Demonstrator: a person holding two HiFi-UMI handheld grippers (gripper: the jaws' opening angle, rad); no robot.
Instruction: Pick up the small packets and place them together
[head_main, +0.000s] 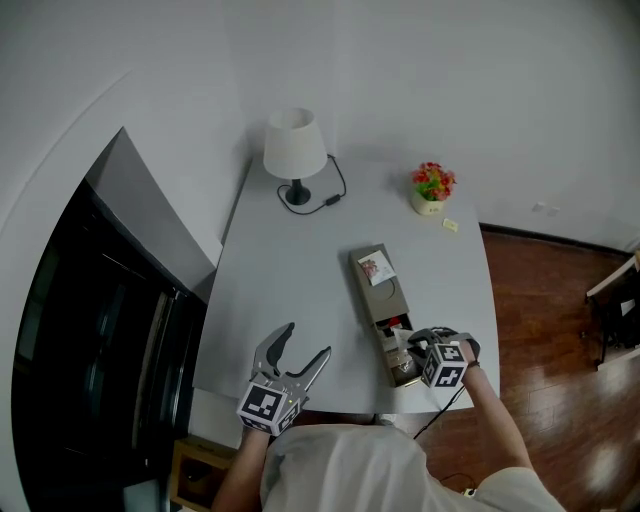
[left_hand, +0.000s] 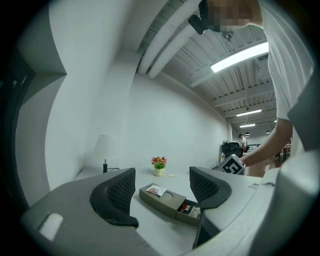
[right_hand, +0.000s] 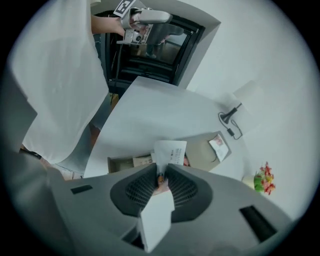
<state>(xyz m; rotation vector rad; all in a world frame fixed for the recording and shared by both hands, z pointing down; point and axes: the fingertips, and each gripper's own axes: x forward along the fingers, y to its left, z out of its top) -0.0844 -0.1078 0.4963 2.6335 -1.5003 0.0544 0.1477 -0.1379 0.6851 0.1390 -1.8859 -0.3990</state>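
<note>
Shut tight, my right tool (right_hand: 161, 172) pinches a white packet (right_hand: 171, 151) flat between its pads. One end of the packet sticks out past the tips, and the other runs back toward the camera. In the head view my right tool (head_main: 412, 347) points steeply down over the near end of the box, close to the counter's near right corner. My left tool (left_hand: 161, 182) stands wide open with nothing between its pads, and the box only shows through the gap, well beyond them. From above, my left tool (head_main: 307, 340) sits over the near left part of the counter, well apart from the right one.

The counter (head_main: 290, 280) is pale grey and mostly bare. At its far edge stands a lamp (head_main: 295, 150) with a white shade, its black cord curling to the right. A long tan box (head_main: 378, 290) lies lengthwise right of the middle, with a small printed card (head_main: 376, 268) on its lid. Its drawer (head_main: 398, 350) is slid out toward me. A flower pot (head_main: 432, 187) with red blooms stands at the far right. More small packets (left_hand: 192, 206), red and white, lie inside the open drawer, beneath the one I hold.
</note>
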